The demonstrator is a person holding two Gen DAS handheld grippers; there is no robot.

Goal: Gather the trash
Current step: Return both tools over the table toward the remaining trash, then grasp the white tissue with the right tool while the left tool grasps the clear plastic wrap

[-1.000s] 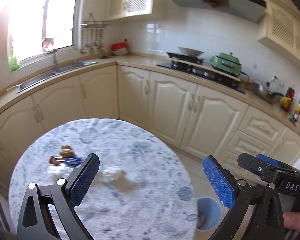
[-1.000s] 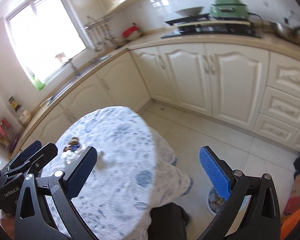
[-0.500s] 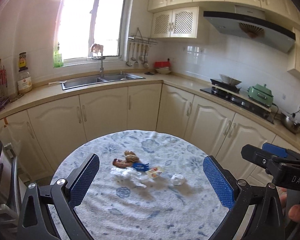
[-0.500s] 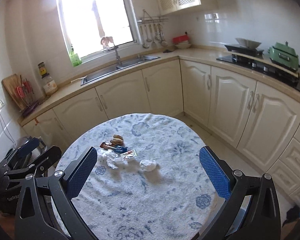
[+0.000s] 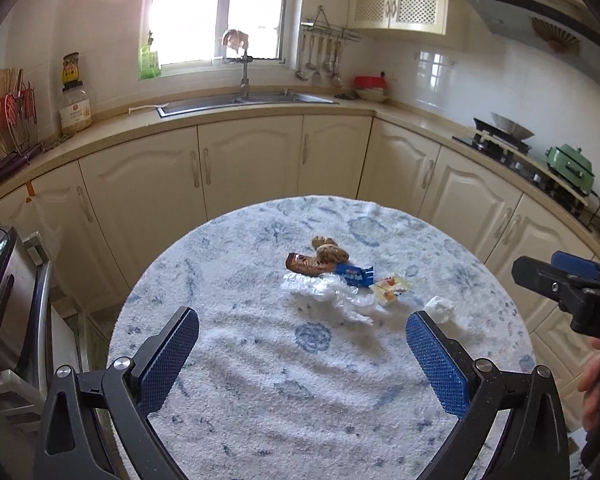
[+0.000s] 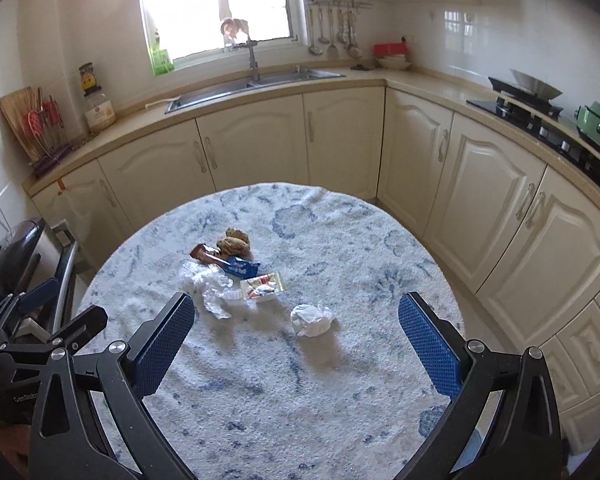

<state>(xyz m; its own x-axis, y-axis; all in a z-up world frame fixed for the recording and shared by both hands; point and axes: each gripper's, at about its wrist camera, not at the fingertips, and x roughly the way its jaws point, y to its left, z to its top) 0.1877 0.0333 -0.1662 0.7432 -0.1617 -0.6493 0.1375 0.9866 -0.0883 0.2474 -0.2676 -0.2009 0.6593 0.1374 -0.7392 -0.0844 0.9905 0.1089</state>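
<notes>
Both views have swung from the stove side round to the sink wall over the last second, and the whole round table [image 6: 380, 280] now sits square ahead of both grippers.

Largest first:
- Table, blue-and-white cloth, carries all the trash I can see. Nothing lifted off it yet.
- Left gripper [image 5: 302, 356]: jaws spread wide, nothing between them, hovering over the near edge of the table.
- Right gripper [image 6: 296, 344]: also wide, also empty, hovering just short of the tissue. In the left view its body shows at the right edge with a hand [image 5: 598, 396] under it.
- Crumpled clear plastic [image 6: 210, 286], middle-left of the pile.
- White tissue ball [image 6: 312, 319], apart from the pile, on its right and nearest the right gripper.
- Brown wrapper [image 6: 205, 255] and blue wrapper [image 6: 242, 267], end to end, touching the plastic.
- Two brownish lumps [image 6: 233, 242] behind the wrappers; can't tell what they are.
- Small yellow-red sachet [image 6: 262, 286] just right of the plastic.

Progress, my read: zero items collected, this is the approach. No bin in either current view, so the drop point is unknown from here. Tissue ball looks like the easy first pick for the right side: isolated, soft, already lined up between its pads. Everything else is left.
</notes>
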